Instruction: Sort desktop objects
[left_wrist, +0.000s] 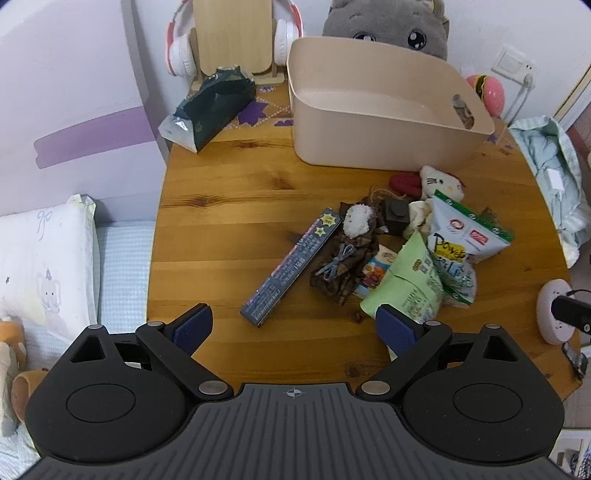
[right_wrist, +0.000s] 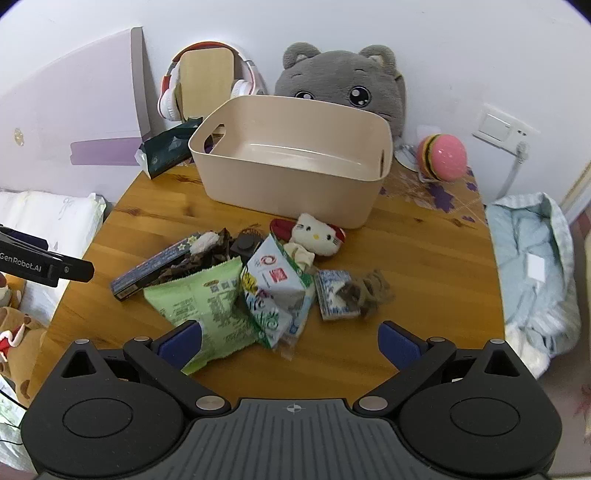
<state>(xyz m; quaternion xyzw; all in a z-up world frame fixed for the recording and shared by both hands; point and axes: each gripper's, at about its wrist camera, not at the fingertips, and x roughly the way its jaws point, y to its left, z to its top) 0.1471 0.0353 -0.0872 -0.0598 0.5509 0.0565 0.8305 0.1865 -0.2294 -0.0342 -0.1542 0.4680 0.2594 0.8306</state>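
A beige plastic bin (left_wrist: 376, 136) (right_wrist: 288, 192) stands empty at the back of the round wooden table (left_wrist: 229, 206) (right_wrist: 424, 240). In front of it lies a heap: a long dark box (left_wrist: 291, 266) (right_wrist: 147, 269), a brown patterned cloth with a white pompom (left_wrist: 351, 254), a green snack bag (left_wrist: 406, 284) (right_wrist: 207, 306), a white snack bag (left_wrist: 461, 236) (right_wrist: 273, 284), a white cat plush (left_wrist: 439, 181) (right_wrist: 317, 236) and a small blue-white pack (right_wrist: 334, 293). My left gripper (left_wrist: 293, 326) hangs open above the table's near side. My right gripper (right_wrist: 291, 341) is open above the snack bags, holding nothing.
Behind the bin sit a grey plush (right_wrist: 343, 85), headphones on a wooden stand (left_wrist: 232, 40) (right_wrist: 207, 85), a dark tissue pack (left_wrist: 210, 107) and a pink ball (right_wrist: 443, 157). A pillow and bed (left_wrist: 44, 251) lie left; a light blue bundle (right_wrist: 532, 266) lies right.
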